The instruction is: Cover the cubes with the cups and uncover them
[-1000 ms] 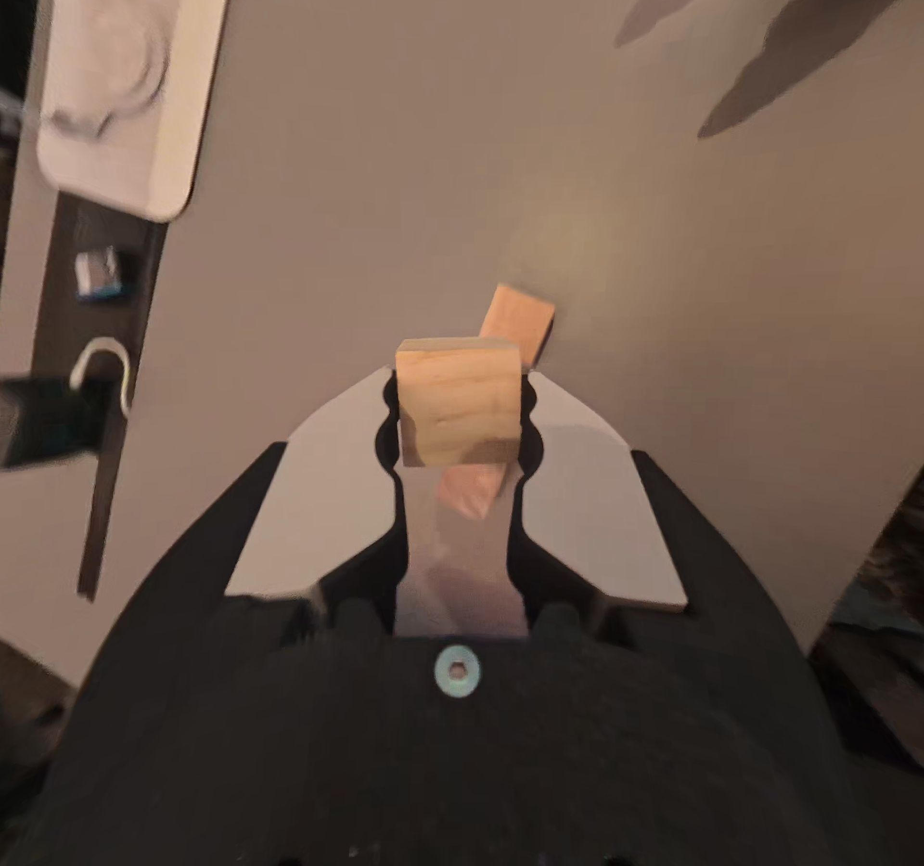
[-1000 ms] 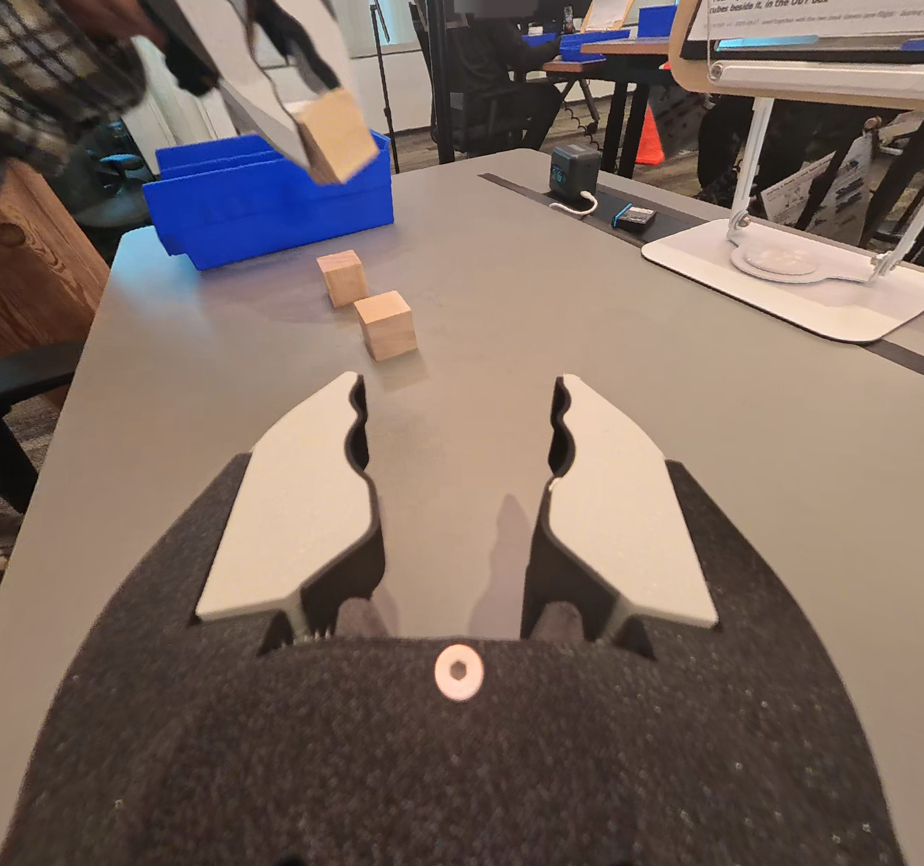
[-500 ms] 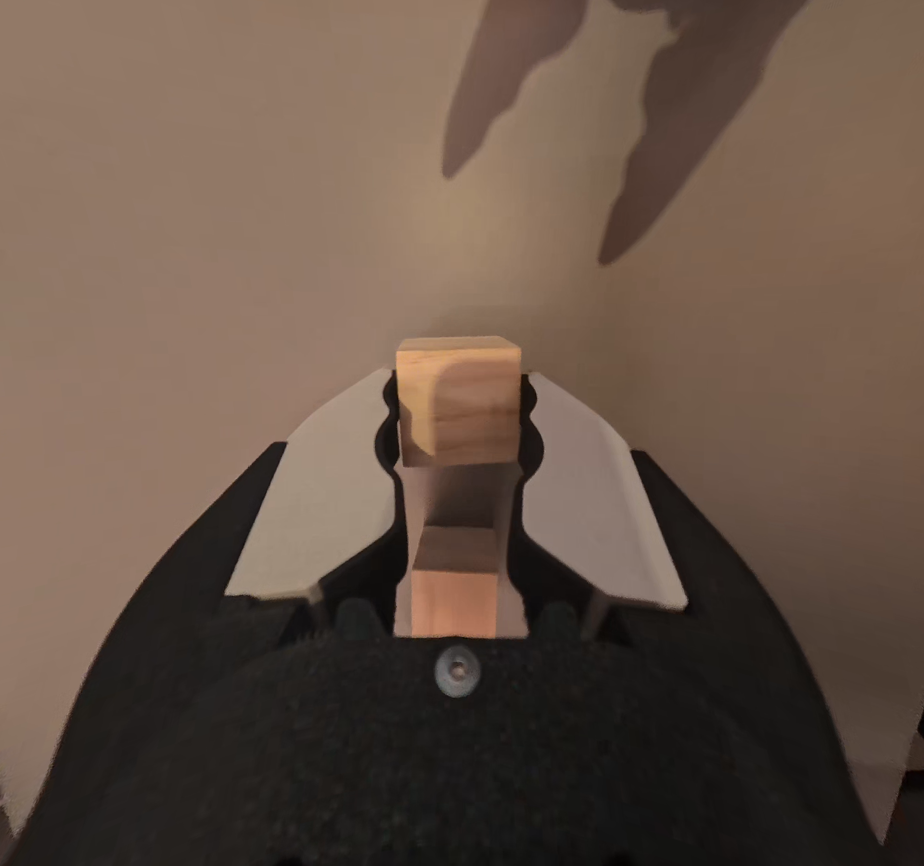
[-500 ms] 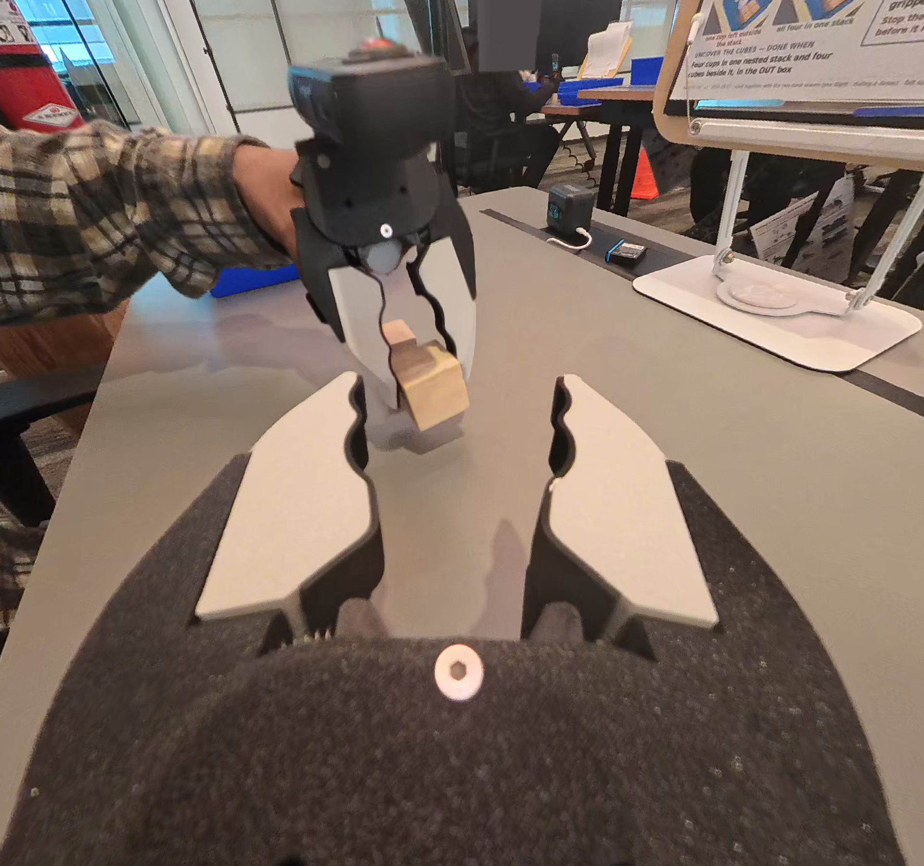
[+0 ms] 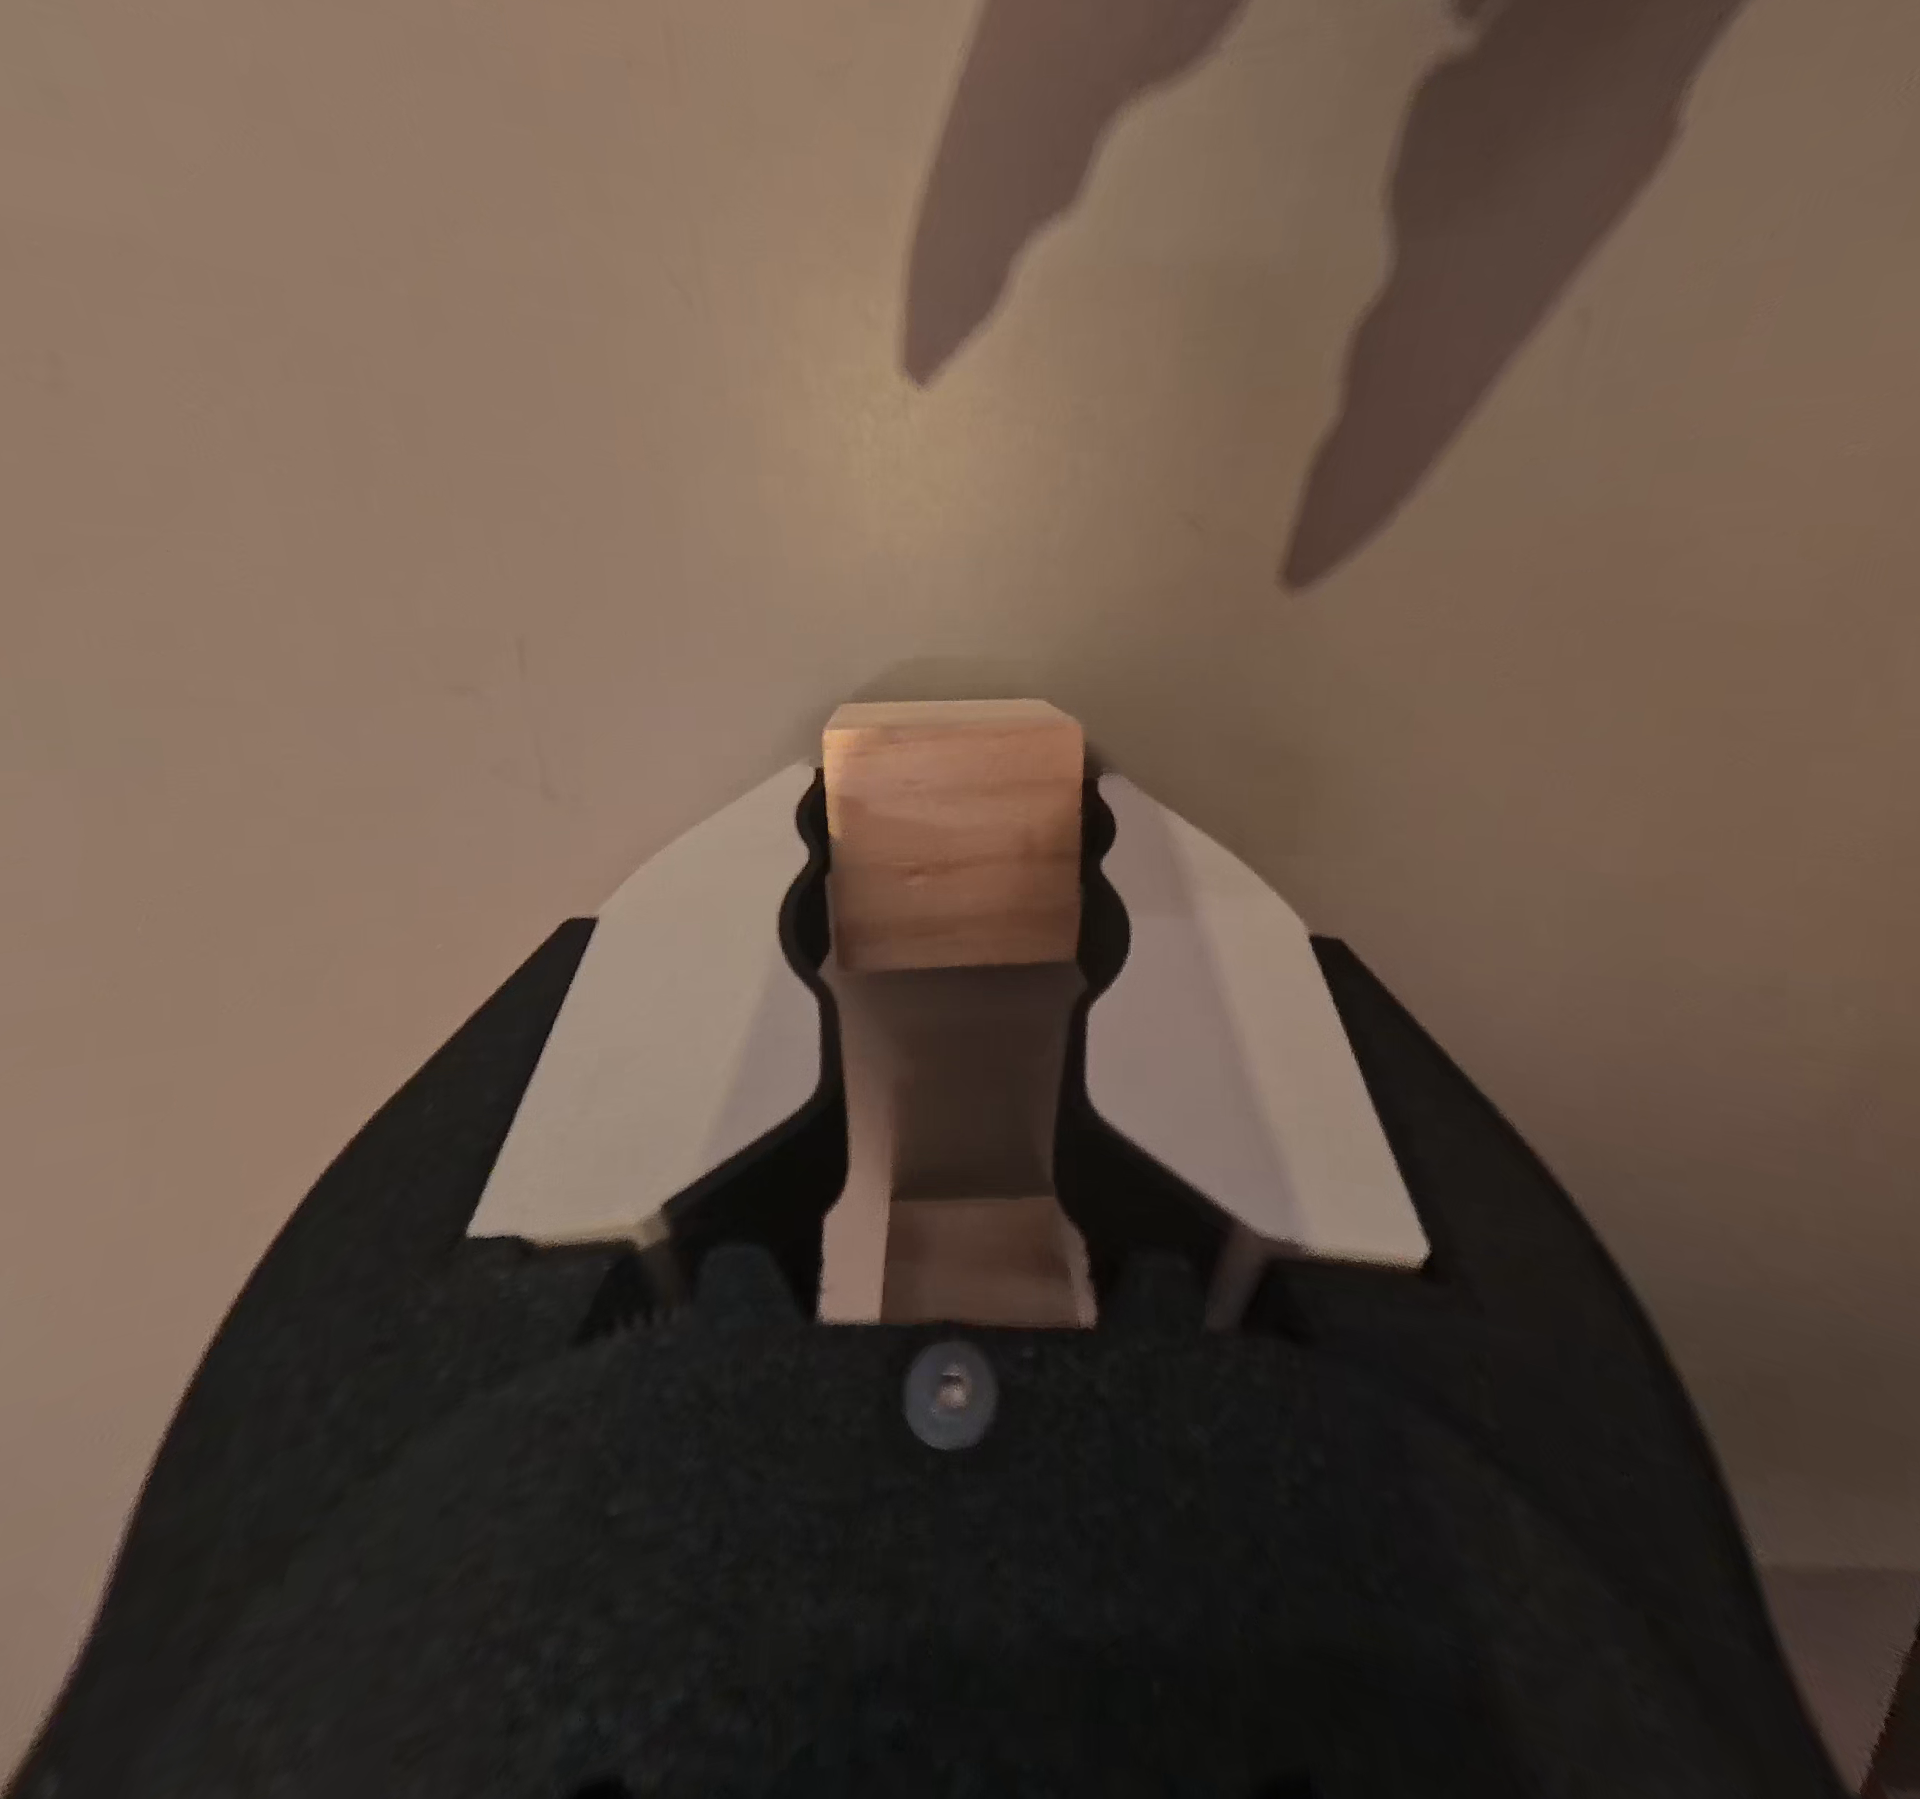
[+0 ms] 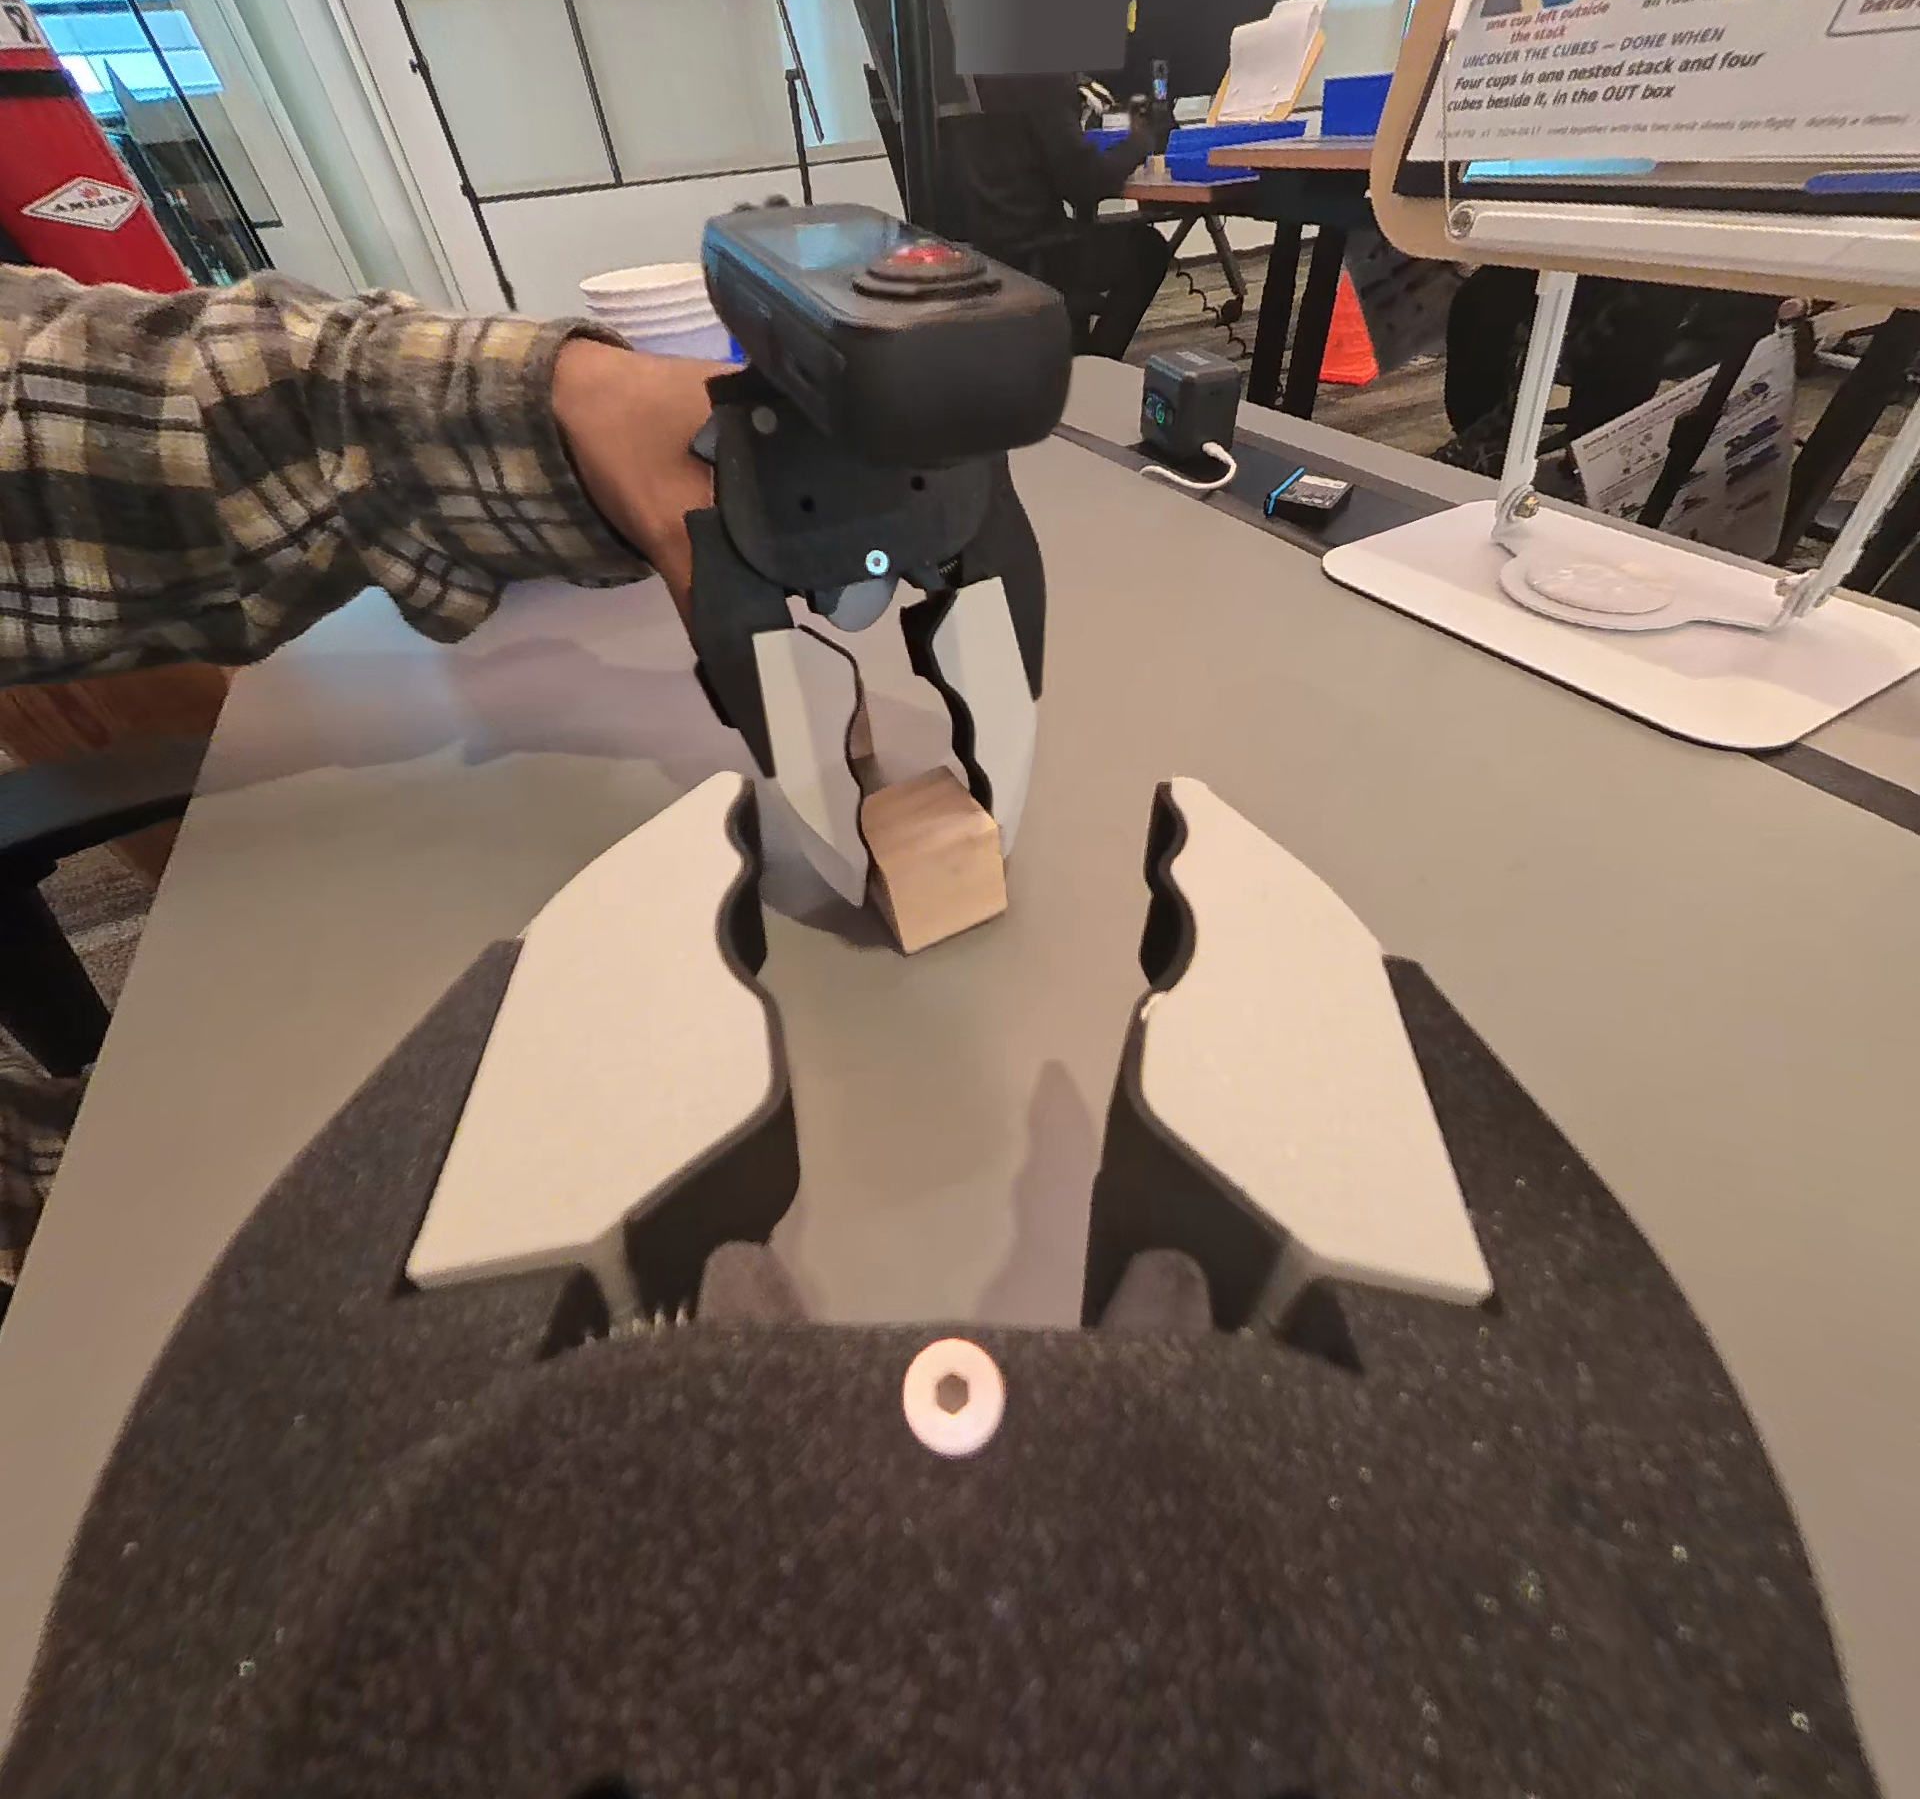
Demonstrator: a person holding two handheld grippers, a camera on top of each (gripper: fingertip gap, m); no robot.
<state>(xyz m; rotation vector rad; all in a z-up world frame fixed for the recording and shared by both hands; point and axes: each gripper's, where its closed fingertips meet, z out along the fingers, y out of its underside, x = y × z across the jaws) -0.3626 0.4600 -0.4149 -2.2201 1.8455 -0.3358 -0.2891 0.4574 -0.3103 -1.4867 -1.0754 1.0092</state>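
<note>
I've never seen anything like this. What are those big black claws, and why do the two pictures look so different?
They are grabbers that a person holds, one in each hand, each with a camera looking along its two fingers. One picture comes from the left grabber, pointing down at the grey table. It is squeezing a wooden cube, with another cube below. The other picture comes from the right grabber, open and empty, looking at the left one. Behind are white cups and a sign stand.

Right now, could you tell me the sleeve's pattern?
Plaid sleeve: dark and yellowish checks, clearest in right wrist view.
</note>
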